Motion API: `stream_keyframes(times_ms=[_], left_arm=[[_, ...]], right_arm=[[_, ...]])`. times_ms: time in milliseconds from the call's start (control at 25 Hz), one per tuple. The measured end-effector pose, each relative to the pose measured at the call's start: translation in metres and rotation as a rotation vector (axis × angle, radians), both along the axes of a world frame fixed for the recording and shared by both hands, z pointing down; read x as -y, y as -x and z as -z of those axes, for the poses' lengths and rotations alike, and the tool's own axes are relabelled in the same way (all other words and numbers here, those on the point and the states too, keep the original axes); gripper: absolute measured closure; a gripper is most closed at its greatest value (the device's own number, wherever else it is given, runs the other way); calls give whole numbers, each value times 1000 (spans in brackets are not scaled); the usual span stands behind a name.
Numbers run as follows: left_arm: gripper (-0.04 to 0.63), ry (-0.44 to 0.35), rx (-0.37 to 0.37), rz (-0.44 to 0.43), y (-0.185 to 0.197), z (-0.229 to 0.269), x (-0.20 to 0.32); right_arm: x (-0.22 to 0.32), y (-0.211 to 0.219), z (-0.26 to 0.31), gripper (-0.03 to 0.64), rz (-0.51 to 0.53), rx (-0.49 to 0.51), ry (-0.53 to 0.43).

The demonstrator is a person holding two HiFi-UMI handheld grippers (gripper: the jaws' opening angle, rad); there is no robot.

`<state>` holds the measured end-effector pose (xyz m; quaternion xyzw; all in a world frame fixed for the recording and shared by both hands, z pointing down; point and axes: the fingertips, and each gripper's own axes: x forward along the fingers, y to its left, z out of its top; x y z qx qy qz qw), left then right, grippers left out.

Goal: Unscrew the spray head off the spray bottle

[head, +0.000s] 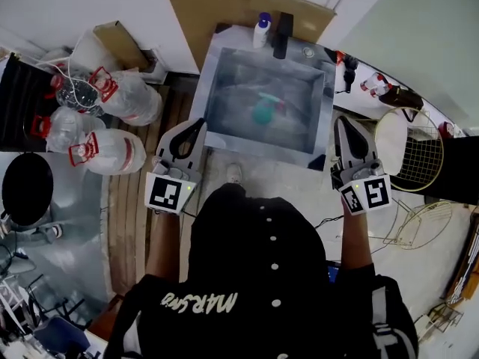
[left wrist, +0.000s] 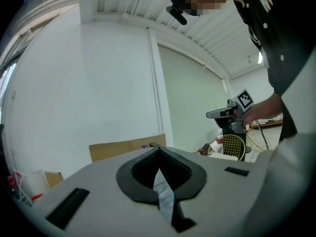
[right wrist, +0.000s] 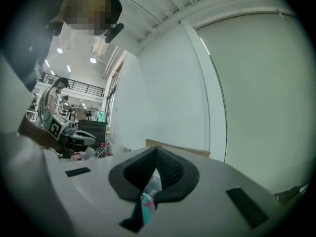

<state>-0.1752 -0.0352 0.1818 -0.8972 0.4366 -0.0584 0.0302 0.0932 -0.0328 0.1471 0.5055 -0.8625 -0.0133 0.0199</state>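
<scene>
A teal spray bottle (head: pixel 263 111) with a pinkish spray head lies in a metal basin (head: pixel 224 88) straight ahead in the head view. My left gripper (head: pixel 200 123) hovers at the basin's near left corner, jaws shut and empty. At the near right corner my right gripper (head: pixel 338 121) is likewise shut with nothing in it. Both are short of the bottle and apart from it. In the left gripper view the closed jaws (left wrist: pixel 159 150) point level toward a white wall. The right gripper view shows its closed jaws (right wrist: pixel 155 150) with the teal bottle (right wrist: pixel 146 205) peeking through the gap below them.
Several large clear water jugs (head: pixel 112 96) with red handles lie at the left. A white bottle with a blue cap (head: pixel 262 30) and a black faucet (head: pixel 283 34) stand on the basin's far rim. Cardboard (head: pixel 224 6) leans behind. A racket (head: pixel 419 152) lies at the right.
</scene>
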Motion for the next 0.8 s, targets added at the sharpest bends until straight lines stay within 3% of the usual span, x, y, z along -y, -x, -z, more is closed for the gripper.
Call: stream_keyframes(times_ms=[200, 320, 480, 600, 680, 800], left_arm=[[571, 95, 138, -223, -25, -44, 32], [571, 167, 201, -343, -55, -87, 44], [569, 259, 221, -412, -89, -142, 68], [563, 323, 244, -444, -109, -181, 82], [480, 380, 263, -465, -120, -212, 92], [406, 456, 349, -499, -133, -258, 100]], right_arm=[[27, 22, -25, 605, 125, -103, 105], [41, 27, -54, 604, 216, -214, 183], [64, 32, -104, 599, 329, -417, 256], [83, 49, -133, 518, 412, -403, 297], [100, 59, -155, 490, 457, -404, 342], [122, 73, -187, 456, 515, -410, 394]])
